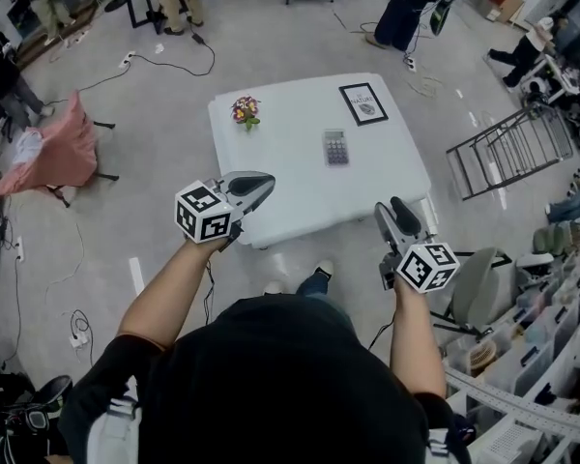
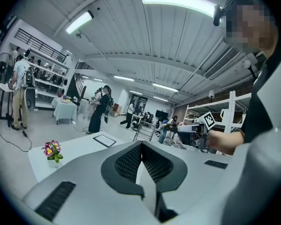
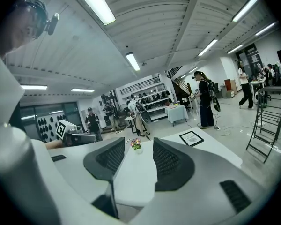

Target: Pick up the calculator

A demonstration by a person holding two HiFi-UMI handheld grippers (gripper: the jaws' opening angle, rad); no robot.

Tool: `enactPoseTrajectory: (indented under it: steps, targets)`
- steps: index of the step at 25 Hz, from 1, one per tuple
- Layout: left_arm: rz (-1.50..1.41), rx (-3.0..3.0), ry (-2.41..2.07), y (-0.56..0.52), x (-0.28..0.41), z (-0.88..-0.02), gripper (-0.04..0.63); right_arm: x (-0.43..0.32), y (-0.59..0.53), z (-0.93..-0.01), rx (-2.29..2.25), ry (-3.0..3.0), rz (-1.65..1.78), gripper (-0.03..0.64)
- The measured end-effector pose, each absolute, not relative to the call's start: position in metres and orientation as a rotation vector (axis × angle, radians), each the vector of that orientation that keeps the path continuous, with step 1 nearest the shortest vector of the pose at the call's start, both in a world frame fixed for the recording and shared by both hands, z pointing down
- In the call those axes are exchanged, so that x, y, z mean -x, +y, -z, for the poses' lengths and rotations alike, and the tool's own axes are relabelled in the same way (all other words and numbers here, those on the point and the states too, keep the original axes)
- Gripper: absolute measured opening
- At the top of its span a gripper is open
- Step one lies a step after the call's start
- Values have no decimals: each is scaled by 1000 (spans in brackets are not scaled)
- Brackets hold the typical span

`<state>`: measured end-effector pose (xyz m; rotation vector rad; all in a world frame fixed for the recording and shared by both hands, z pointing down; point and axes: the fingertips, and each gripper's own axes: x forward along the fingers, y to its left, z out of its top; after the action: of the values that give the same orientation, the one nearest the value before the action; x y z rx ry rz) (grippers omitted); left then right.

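The grey calculator (image 1: 335,147) lies flat on the white table (image 1: 290,191), right of its middle. My left gripper (image 1: 263,184) hovers over the table's near left edge, its jaws together with nothing in them; its pads meet at the tip in the left gripper view (image 2: 141,146). My right gripper (image 1: 394,209) is off the table's near right corner, open and empty, and the table top shows between its jaws in the right gripper view (image 3: 138,156). Neither gripper view shows the calculator.
A small pot of flowers (image 1: 246,111) stands at the table's far left, and a framed picture (image 1: 363,103) lies at its far right. A metal rack (image 1: 510,148) is to the right, a pink-draped chair (image 1: 53,148) to the left. People stand around the room.
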<state>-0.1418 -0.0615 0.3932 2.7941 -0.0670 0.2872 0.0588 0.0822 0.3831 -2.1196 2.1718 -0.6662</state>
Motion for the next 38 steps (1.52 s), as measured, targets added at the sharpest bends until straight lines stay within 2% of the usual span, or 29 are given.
enactPoseTrajectory:
  steps: [9,29,38]
  targets:
    - [-329,-2797,-98,-74,114,-397,20,-90,62,-383,2044,2189,642,205]
    - [-399,-2772,-215,-129,-44,-404,20,-254,-20,-397,1875,2244,682,215]
    - [-416,-2717,-362,-129,-84,-410,20,-299,-45,-405,1713,2353,746,224]
